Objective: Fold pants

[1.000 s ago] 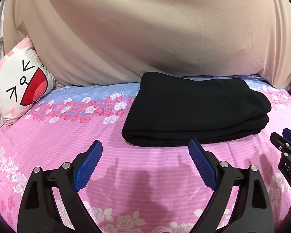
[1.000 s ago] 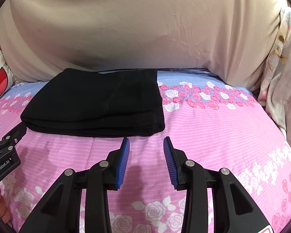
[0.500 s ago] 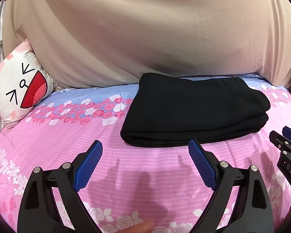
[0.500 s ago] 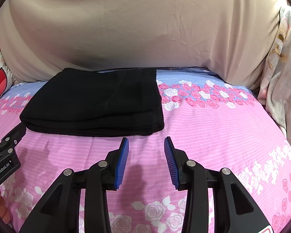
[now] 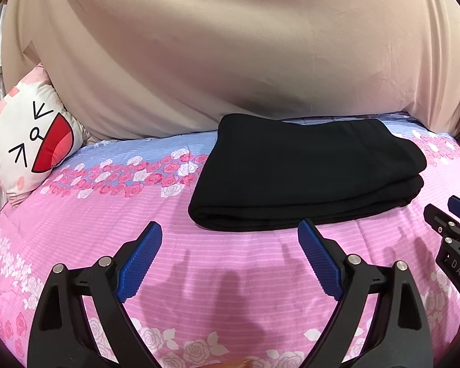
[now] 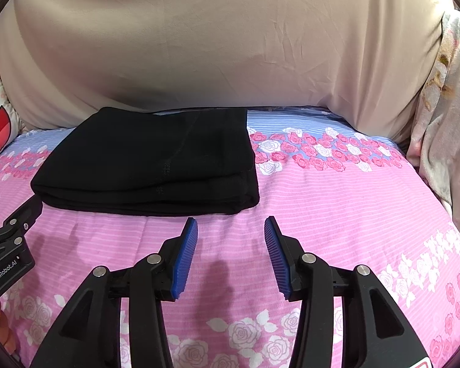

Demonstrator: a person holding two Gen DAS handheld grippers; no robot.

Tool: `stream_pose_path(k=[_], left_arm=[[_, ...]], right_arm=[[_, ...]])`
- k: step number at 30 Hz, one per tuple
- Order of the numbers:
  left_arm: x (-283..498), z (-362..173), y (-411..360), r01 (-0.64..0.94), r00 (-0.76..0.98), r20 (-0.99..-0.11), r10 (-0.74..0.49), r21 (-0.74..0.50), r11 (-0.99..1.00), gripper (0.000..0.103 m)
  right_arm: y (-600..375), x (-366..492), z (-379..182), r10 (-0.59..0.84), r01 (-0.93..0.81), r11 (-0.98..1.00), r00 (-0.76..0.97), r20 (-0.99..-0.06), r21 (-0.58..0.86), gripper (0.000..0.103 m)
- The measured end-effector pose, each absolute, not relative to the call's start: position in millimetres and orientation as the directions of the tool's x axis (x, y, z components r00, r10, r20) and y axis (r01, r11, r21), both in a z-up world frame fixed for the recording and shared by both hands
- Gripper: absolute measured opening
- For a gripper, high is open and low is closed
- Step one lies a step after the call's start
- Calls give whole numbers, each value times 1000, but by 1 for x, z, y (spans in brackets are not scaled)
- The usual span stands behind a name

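Item: black pants [image 5: 303, 171], folded into a compact layered rectangle, lying flat on the bed [image 5: 107, 230] under a pink rose-print cover, towards its far side, close to a beige draped sheet [image 5: 230, 46]

Orientation: long axis runs left to right across both views. Rounded fold edge faces the tools; stacked layer ends show at the bundle's right side

Left tool [image 5: 230, 239]: jaws spread wide, nothing between the blue pads [image 5: 141, 260], hovering over bare cover just short of the bundle's near edge; no contact

Right tool [image 6: 230, 233]: jaws part open and have just been widening, nothing between them, likewise over bare cover just short of the near edge; no contact

Key relation: pants lie straight ahead of both tools, a little farther up the bed. In the left wrist view the bundle sits ahead and to the right; in the right wrist view, ahead and to the left; so it lies between the two hands, neither plainly nearer

Judgement: folding looks finished or nearly so; any remaining fold would bring the short ends together along the long axis

Other: cartoon-face cushion [image 5: 30, 141] at far left, well apart from the pants; pale floral fabric [image 6: 444, 122] at far right
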State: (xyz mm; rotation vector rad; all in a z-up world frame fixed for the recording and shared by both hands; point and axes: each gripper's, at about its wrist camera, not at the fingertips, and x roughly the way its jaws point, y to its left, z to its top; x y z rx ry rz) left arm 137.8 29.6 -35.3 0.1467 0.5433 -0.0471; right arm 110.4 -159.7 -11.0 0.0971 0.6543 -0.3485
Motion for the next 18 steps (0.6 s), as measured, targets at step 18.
stream_pose_path(k=[18], left_arm=[[137,-36,31,84,851,-525,-6,124,989,88]], right_arm=[[-160,111,-11,-286,346,938,737,-613,-22,45]])
